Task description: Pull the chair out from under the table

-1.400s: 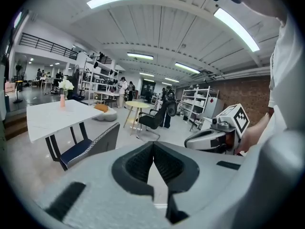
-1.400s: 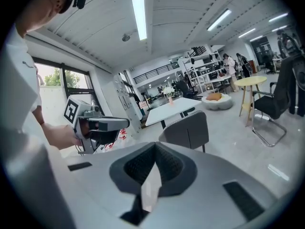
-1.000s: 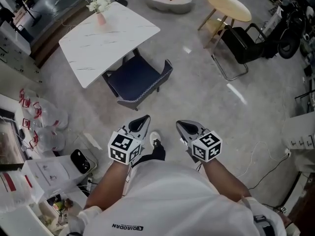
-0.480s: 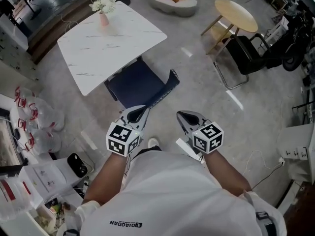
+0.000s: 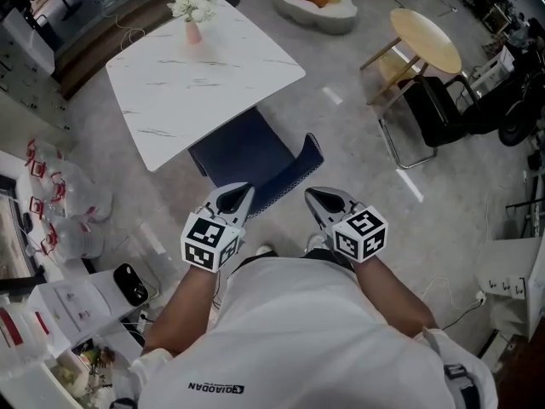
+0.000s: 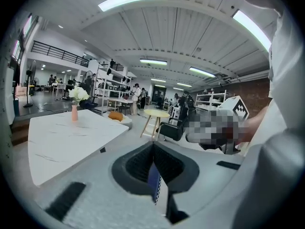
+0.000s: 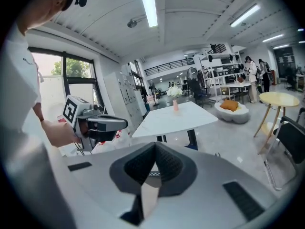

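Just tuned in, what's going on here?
A person stands behind the dark blue chair, which sits partway under the white table. The left gripper and right gripper are both shut and empty, pointed toward the chair's back. Neither has hold of it yet.

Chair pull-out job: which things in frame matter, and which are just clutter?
Job:
- navy chair, partly under the table
- white marble table
- left gripper and right gripper, both shut and empty

Lying about:
- flower vase
- round wooden table
- black chair
- plastic bags
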Tool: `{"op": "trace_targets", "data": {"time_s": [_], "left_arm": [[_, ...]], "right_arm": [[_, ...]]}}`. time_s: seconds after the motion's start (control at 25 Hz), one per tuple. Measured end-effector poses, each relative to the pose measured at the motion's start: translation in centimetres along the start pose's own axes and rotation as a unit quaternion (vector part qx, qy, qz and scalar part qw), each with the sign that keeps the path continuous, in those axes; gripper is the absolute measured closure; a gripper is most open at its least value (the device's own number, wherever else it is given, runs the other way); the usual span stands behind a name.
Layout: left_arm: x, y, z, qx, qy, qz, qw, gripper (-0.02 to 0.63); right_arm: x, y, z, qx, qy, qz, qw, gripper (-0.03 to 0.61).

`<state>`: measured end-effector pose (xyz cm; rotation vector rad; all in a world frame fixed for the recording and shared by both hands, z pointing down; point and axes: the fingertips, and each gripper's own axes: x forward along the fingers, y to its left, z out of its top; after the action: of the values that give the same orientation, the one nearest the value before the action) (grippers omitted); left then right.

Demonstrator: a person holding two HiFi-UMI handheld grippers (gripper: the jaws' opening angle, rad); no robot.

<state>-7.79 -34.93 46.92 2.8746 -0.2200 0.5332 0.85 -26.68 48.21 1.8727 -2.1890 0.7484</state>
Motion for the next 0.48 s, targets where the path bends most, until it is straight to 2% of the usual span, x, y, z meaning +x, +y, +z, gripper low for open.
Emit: {"op": "trace_targets", "data": {"time_s": [0.24,0.48], "left_arm": [[1.2,1.1,0.4,-0.007,-0.003,0.037,0.9993,0.611],[2.8,2.5,1.5,-0.030,-0.011,0.109,0.9936,0.611]], "right_arm": [[2.3,-1.8,1.7,-0.023,0.013,0.044,0.999,0.572],[5.0,-4.7,4.1,-0.055,0.028,0.111,0.992,0.572]]}}
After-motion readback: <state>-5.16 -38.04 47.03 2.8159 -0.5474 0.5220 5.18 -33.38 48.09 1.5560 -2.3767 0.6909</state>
